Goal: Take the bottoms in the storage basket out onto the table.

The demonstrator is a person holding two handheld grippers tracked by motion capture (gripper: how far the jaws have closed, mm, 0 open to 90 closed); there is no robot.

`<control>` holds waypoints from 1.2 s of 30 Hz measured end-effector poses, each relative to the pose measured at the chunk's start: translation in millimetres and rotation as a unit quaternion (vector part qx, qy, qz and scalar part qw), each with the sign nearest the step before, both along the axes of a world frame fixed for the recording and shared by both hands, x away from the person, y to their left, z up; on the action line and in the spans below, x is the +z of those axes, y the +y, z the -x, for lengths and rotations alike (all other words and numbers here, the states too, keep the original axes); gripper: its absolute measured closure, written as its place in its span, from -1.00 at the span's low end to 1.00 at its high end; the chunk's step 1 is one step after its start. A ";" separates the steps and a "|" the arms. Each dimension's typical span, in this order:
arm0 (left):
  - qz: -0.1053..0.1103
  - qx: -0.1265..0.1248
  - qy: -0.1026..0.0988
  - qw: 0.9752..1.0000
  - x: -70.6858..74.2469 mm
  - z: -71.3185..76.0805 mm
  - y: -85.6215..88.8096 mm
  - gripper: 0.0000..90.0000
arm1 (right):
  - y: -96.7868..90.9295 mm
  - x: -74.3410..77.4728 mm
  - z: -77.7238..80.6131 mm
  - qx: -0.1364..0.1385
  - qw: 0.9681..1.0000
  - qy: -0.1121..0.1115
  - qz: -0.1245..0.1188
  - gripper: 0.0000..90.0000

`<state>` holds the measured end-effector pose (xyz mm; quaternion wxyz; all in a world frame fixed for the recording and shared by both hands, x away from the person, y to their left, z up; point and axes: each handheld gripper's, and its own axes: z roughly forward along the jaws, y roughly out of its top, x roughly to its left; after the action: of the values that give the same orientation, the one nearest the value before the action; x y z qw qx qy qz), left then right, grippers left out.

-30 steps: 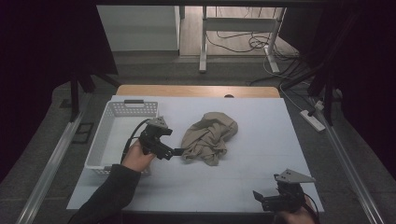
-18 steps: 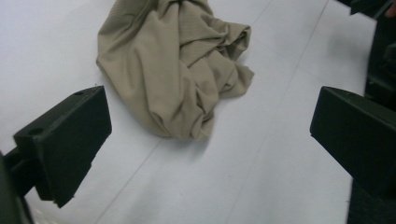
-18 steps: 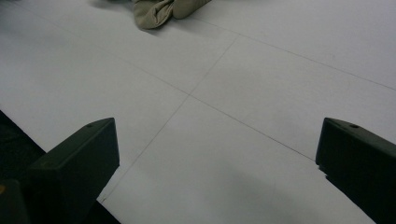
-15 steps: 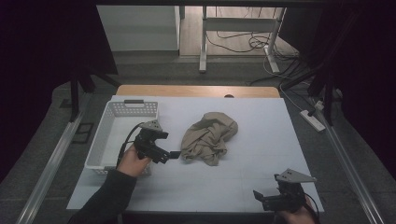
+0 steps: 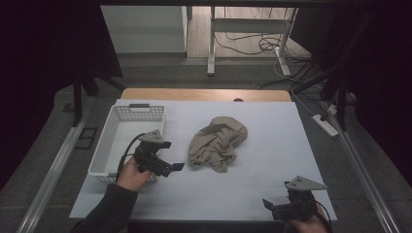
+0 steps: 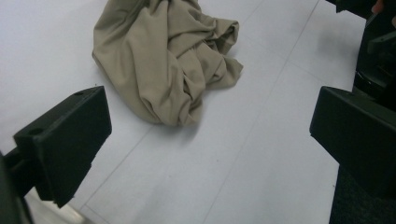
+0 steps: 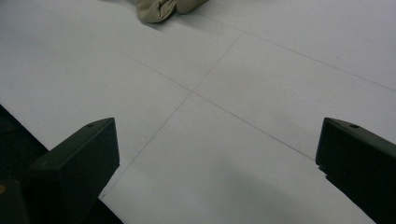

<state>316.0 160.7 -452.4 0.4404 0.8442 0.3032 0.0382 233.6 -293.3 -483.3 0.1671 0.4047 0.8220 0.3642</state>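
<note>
High view: crumpled beige cloth [image 5: 217,143] mid-tabletop [image 5: 272,145], left tool [image 5: 176,166] just beside it, white basket [image 5: 127,141] alongside; right tool [image 5: 268,204] near front edge.
Left gripper view: jaws wide, empty.
Right gripper view: jaws wide, empty.

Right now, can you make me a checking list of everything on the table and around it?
Surface: white sheet-covered table, thin crease lines, wooden edge at the far side.
Job's things: crumpled beige cloth lying loose mid-table; white perforated plastic basket at the left edge.
Clutter: nothing seen.
Grippers: left tool open, pointing at the cloth, not touching it; right tool open, near the front right corner, holding nothing.
Cables: black cable looping from the left tool; loose wires on the floor beyond.
Surroundings: white power strip on the right floor, metal desk legs behind, dark room.
</note>
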 end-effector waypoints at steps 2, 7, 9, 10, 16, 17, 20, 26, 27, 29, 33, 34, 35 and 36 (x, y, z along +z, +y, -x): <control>0.000 0.001 -0.003 1.000 -0.4 3.1 1.6 -1.00 | -0.1 0.0 0.0 0.000 1.000 0.000 0.000 -1.00; 0.005 0.006 -0.005 1.000 -2.5 10.7 6.0 -1.00 | 0.4 -0.1 0.2 0.002 1.000 -0.001 0.000 -1.00; 0.006 0.008 -0.004 1.000 -4.1 13.5 7.4 -1.00 | 0.6 -0.1 0.4 0.004 1.000 -0.001 0.002 -1.00; 0.006 0.009 -0.004 1.000 -5.0 14.8 7.9 -1.00 | 1.0 -0.2 0.4 0.005 1.000 -0.001 0.003 -1.00; 0.007 0.011 -0.003 1.000 -7.6 20.6 10.2 -1.00 | 2.0 -0.3 0.9 0.009 1.000 -0.002 0.008 -1.00; 0.007 0.012 -0.003 1.000 -7.8 23.1 11.3 -1.00 | 2.0 -0.3 0.9 0.009 1.000 -0.002 0.008 -1.00; 0.008 0.014 -0.004 1.000 -8.4 26.8 12.9 -1.00 | 1.9 -0.2 1.0 0.009 1.000 -0.002 0.008 -1.00; 0.010 0.015 -0.004 1.000 -9.1 32.8 15.2 -1.00 | 2.1 -0.3 1.1 0.009 1.000 -0.002 0.008 -1.00; 0.010 0.017 -0.006 1.000 -9.0 35.3 16.5 -1.00 | 2.2 -0.3 1.2 0.010 1.000 -0.002 0.008 -1.00; 0.011 0.018 -0.007 1.000 -9.0 37.5 18.2 -1.00 | 2.2 -0.3 1.1 0.010 1.000 -0.002 0.009 -1.00; 0.015 0.023 -0.007 1.000 -9.9 42.2 22.1 -1.00 | 2.3 -0.3 1.2 0.010 1.000 -0.002 0.009 -1.00; 0.014 0.025 -0.007 1.000 -10.3 43.3 23.1 -1.00 | 2.3 -0.3 1.2 0.011 1.000 -0.002 0.009 -1.00; 0.014 0.027 -0.008 1.000 -10.7 44.4 24.0 -1.00 | 2.3 -0.3 1.1 0.010 1.000 -0.002 0.009 -1.00; 0.013 0.028 -0.007 1.000 -11.1 45.3 25.0 -1.00 | 2.3 -0.3 1.1 0.010 1.000 -0.002 0.009 -1.00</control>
<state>270.7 185.7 -463.6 0.4527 0.8292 0.3236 0.0525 232.5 -291.0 -483.7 0.1686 0.3938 0.8290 0.3594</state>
